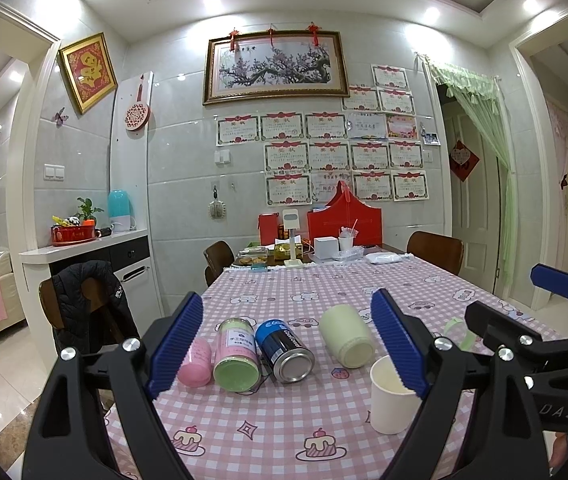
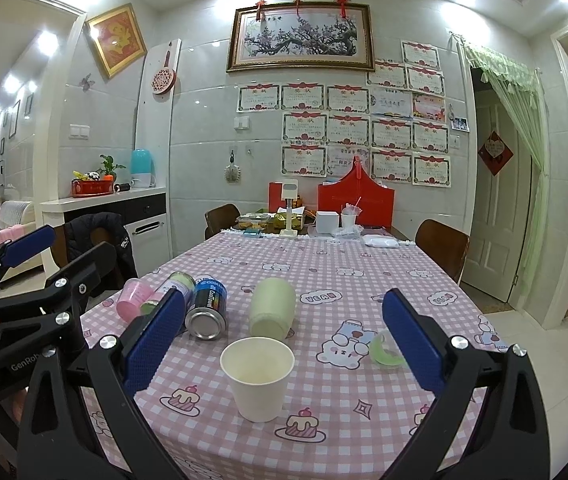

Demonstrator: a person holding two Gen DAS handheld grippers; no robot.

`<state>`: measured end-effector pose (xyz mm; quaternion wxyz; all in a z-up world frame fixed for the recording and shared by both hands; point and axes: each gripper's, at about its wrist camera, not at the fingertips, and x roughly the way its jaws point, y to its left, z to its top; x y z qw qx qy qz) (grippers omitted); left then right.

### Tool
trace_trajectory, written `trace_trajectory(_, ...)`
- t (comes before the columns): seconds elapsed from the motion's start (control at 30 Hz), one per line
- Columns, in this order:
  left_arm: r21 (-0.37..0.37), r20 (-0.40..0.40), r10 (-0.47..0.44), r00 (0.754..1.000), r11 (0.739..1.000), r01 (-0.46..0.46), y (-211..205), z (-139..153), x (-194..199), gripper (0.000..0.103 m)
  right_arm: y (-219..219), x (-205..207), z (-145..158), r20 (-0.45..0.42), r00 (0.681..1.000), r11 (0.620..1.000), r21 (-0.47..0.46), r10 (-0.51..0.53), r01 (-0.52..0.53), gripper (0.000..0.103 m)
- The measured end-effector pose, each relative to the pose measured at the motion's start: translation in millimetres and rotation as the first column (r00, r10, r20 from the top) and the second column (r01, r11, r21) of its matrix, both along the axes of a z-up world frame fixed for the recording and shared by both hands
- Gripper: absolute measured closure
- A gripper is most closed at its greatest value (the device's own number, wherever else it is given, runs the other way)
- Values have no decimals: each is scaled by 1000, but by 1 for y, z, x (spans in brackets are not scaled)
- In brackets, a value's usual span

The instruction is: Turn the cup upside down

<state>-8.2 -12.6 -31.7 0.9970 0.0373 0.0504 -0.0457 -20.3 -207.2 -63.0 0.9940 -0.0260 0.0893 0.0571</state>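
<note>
Cup [image 2: 257, 376] upright on worktop [image 2: 344, 280]; left view's finger [image 1: 400, 344] hides its rim. Both hand-held grippers wide, left [image 1: 288, 344] and right [image 2: 284, 344], holding nothing.

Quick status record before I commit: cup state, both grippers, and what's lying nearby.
cup: white paper cup, upright, mouth up, on the checked tablecloth
right gripper: open, cup centred ahead between its fingers, not touching
left gripper: open, holding nothing
nearby: pink bottle, green-lidded jar, blue can, pale green cup, all on their sides
</note>
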Motion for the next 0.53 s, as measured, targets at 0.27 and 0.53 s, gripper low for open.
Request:
trace_trajectory(0.27,4,-5,0,1000,1000,0,-3,-1,3,18,-5,2,-2,-5,1000,1000,0,-4,4,8)
trace_trajectory(0.53,10,-55,-10,998,1000,10,-12,-14,21,18,-12,15,-13,-41,998,999,-19,-40,40,8)
